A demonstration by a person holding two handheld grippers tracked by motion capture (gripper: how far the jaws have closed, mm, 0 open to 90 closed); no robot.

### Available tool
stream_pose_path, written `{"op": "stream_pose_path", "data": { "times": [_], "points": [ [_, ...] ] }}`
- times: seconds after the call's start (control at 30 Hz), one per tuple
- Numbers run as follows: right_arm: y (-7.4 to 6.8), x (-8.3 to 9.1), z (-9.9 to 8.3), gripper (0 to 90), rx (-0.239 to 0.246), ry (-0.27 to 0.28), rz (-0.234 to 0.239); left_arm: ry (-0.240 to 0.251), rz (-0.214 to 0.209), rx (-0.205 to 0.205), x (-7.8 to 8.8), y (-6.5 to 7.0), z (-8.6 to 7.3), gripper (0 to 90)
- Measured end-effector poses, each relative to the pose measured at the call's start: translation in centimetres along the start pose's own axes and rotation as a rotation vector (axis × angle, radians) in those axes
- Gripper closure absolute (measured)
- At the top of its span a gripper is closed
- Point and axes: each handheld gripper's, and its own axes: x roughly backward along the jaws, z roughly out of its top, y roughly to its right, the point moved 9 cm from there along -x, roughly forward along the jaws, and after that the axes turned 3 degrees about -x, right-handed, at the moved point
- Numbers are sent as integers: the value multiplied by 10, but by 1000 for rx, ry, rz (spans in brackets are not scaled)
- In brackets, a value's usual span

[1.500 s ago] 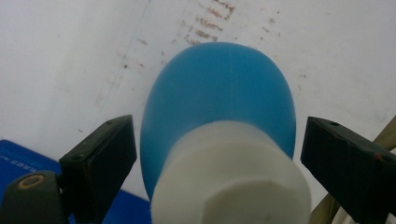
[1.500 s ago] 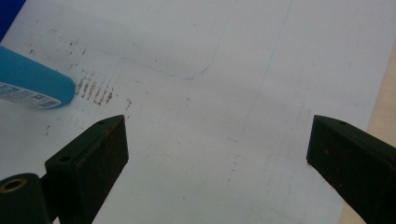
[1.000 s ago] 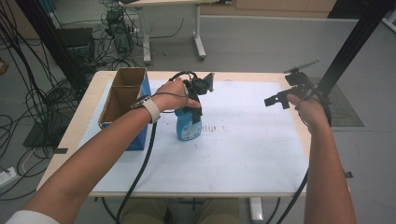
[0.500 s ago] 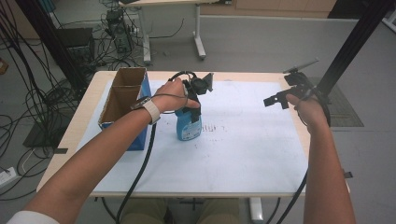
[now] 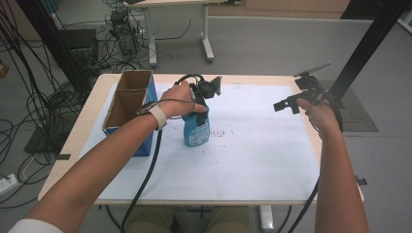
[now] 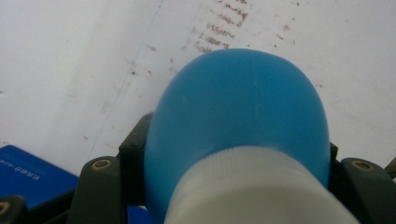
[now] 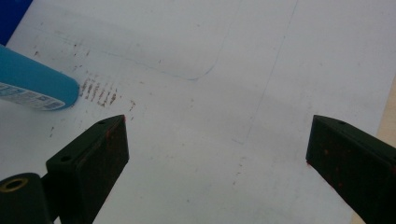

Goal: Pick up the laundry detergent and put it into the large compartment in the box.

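A blue bottle (image 5: 197, 128) with a white cap stands upright on the white sheet (image 5: 252, 145), left of the table's middle. My left gripper (image 5: 200, 104) is shut on its neck from above; in the left gripper view the blue bottle (image 6: 238, 121) bulges between the jaws, its white cap (image 6: 254, 186) nearest the camera. My right gripper (image 5: 291, 104) hovers open over the table's right side, well away from the bottle. Its jaws stand wide apart in the right gripper view, with the blue bottle (image 7: 35, 84) at the far left.
An open cardboard box (image 5: 128, 104) with blue sides stands at the table's left edge, close beside the bottle. Brown smudges (image 5: 226, 133) mark the sheet just right of the bottle. A black post (image 5: 369, 43) rises past the table's right rear corner.
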Motion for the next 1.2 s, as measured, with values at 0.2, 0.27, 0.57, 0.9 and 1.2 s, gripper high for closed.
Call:
{"op": "stream_pose_path", "data": {
  "times": [0.2,0.27,0.57,0.9,1.2],
  "points": [
    [0,0,0,59,-1,0,0,2,-6,-1,0,0,0,386],
    [1,0,-1,59,-2,0,1,-1,-6,-1,0,0,0,388],
    [1,1,-1,59,-6,0,0,-3,-8,-5,0,-1,0,390],
    [1,2,-2,60,-7,1,-1,-4,-8,-4,0,-1,0,389],
    [1,2,-2,60,-8,0,-1,-3,-8,-4,0,-1,0,389]
  ]
}}
